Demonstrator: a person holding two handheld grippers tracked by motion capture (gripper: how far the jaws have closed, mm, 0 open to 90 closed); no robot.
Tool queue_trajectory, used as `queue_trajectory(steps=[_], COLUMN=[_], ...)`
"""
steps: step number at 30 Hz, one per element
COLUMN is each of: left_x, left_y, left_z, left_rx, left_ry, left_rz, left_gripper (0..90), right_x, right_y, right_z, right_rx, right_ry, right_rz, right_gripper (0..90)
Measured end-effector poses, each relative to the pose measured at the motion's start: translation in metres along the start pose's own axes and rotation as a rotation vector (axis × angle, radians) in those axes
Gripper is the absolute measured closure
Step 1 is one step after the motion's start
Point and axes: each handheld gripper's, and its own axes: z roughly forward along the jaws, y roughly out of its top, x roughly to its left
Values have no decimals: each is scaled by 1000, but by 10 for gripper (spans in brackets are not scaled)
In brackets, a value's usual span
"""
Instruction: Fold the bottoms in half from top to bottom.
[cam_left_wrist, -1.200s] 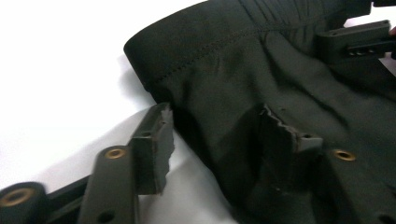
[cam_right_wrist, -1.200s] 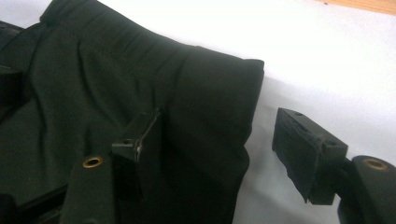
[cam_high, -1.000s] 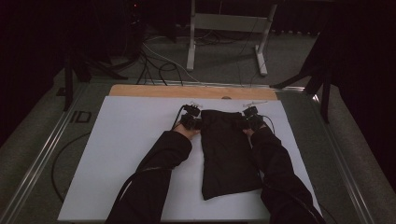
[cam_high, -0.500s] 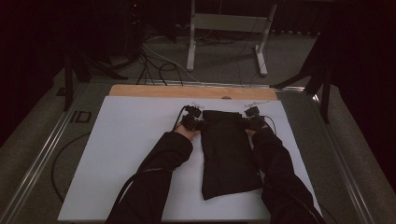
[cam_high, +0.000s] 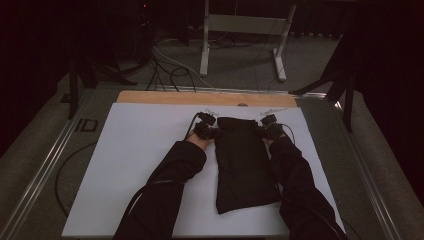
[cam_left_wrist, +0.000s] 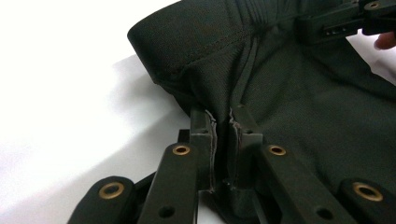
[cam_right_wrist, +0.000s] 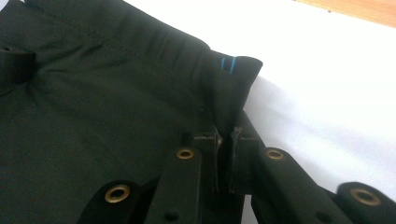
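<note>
Left gripper view: my left gripper (cam_left_wrist: 223, 122) has just pinched a fold of the black garment (cam_high: 245, 165); my right gripper (cam_right_wrist: 226, 134) has clamped its other far corner. It lies flat on the white desk (cam_high: 135, 150); both grasps done, folding remains.

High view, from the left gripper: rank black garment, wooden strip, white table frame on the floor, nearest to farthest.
From the left gripper:
1. Black garment, pinched at its far left corner.
2. Wooden strip, along the board's far edge.
3. White table frame, on the floor beyond the table.

Both tongs (cam_high: 216, 133) (cam_high: 261, 131) — clamped tight
</note>
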Motion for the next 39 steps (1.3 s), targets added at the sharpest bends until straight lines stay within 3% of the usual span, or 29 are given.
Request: queue_trajectory(steps=[7, 20, 28, 39], left_x=[0, -3, -10, -20], left_y=[5, 18, 15, 12], left_z=[-3, -17, -22, -32], left_rx=[3, -48, -68, -82], left_ry=[2, -2, -25, -43], left_rz=[23, 57, 67, 95], left_gripper=[843, 846, 848, 850], right_x=[1, 2, 2, 7], right_y=[3, 13, 11, 7], right_z=[-2, -15, -21, -35], right_rx=[0, -52, -74, -102], right_ry=[-9, -26, -20, -26], right_rz=[-12, -18, -6, -32], right_gripper=[845, 846, 850, 851])
